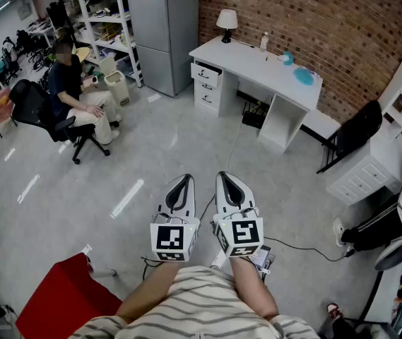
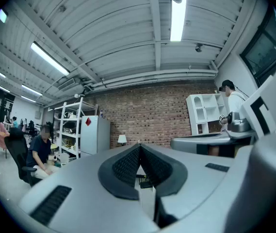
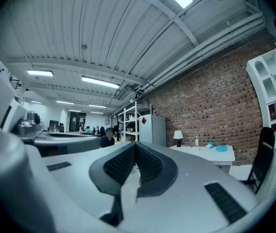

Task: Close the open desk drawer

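A white desk (image 1: 271, 73) stands against the brick wall at the far side of the room. Its top left drawer (image 1: 206, 73) juts out open above two closed ones. The desk top (image 3: 210, 153) shows at right in the right gripper view. My left gripper (image 1: 183, 183) and right gripper (image 1: 227, 181) hang side by side close to my body, far from the desk, over bare floor. Both are shut with nothing between the jaws, tips meeting in the left gripper view (image 2: 138, 145) and right gripper view (image 3: 136, 145).
A lamp (image 1: 227, 24), bottle (image 1: 263, 42) and blue items (image 1: 304, 75) sit on the desk. A grey fridge (image 1: 160, 30) and shelves (image 1: 105, 20) stand left of it. A seated person (image 1: 73, 97) is far left. A black chair (image 1: 352, 133), white cabinet (image 1: 359, 171), red box (image 1: 63, 299) and floor cables lie nearby.
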`<state>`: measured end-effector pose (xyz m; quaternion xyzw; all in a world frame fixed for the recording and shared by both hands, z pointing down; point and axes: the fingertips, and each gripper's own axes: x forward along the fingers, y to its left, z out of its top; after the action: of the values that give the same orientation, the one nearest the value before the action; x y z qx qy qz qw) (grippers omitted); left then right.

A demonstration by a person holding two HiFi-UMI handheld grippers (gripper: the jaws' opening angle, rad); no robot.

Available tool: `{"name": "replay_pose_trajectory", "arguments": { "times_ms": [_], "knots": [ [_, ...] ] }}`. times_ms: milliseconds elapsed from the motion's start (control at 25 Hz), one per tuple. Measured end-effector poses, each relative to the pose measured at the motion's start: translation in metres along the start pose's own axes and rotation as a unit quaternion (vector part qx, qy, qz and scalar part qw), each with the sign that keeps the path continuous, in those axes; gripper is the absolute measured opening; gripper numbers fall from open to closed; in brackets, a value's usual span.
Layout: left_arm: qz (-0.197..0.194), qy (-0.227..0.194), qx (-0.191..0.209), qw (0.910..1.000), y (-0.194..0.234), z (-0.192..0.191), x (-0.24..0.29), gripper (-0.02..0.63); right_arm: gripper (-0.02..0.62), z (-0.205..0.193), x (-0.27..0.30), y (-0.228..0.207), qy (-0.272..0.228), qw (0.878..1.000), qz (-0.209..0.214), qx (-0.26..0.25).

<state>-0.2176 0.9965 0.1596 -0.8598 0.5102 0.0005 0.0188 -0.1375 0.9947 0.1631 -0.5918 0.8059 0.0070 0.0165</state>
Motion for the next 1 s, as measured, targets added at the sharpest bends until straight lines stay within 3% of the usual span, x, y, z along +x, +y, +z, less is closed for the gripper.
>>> {"name": "replay_pose_trajectory", "arguments": {
  "times_ms": [600, 1000],
  "knots": [
    [0.013, 0.015, 0.009, 0.9998, -0.048, -0.017, 0.039, 0.006, 0.002, -0.011, -0.008, -0.058, 0.000, 1.000, 0.021, 0.001],
    [0.024, 0.024, 0.003, 0.9994, -0.037, -0.046, 0.102, 0.006, 0.002, -0.038, 0.044, -0.108, 0.007, 1.000, 0.021, 0.017]
  ]
}}
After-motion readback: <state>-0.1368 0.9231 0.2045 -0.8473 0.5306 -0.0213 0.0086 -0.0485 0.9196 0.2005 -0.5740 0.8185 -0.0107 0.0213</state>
